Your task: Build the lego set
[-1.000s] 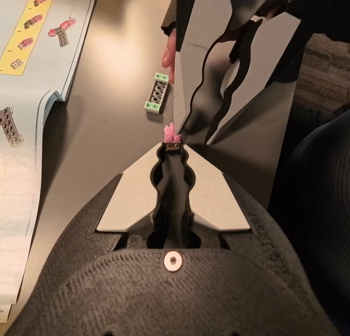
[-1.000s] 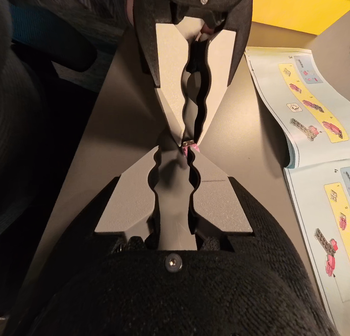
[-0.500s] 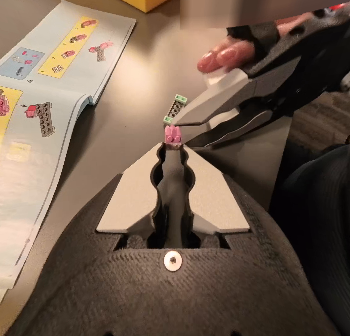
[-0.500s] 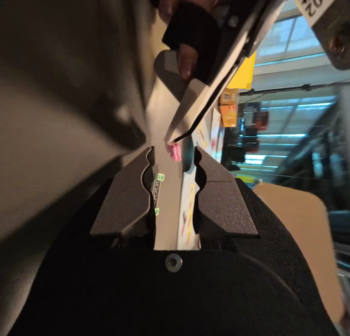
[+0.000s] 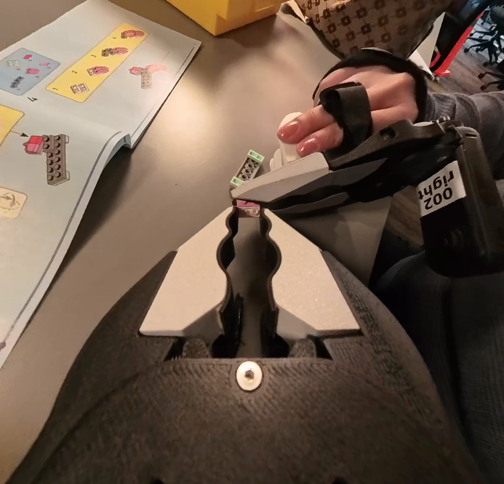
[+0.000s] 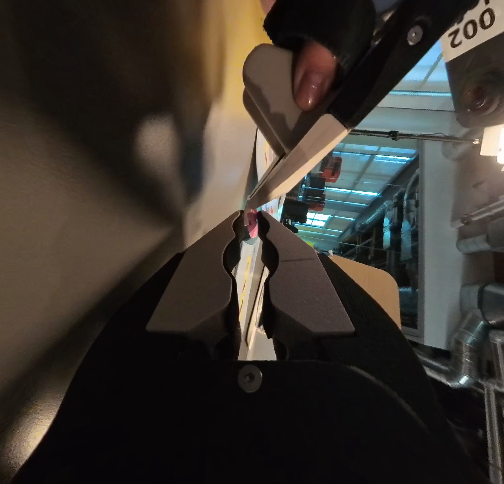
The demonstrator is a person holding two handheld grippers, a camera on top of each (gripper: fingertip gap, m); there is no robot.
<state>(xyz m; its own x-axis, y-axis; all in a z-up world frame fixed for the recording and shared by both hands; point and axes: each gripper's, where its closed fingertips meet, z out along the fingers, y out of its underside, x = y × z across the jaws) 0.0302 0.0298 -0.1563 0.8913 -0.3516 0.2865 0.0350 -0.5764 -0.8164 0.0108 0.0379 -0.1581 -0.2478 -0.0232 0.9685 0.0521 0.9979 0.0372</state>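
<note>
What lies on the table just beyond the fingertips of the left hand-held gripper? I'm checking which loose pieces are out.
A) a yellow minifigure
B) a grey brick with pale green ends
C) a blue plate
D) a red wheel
B: a grey brick with pale green ends lies on the table just past the left hand-held gripper.

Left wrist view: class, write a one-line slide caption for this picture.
Left gripper holds a small pink-and-grey brick piece over the table while the right gripper clamps its pink top.
</note>
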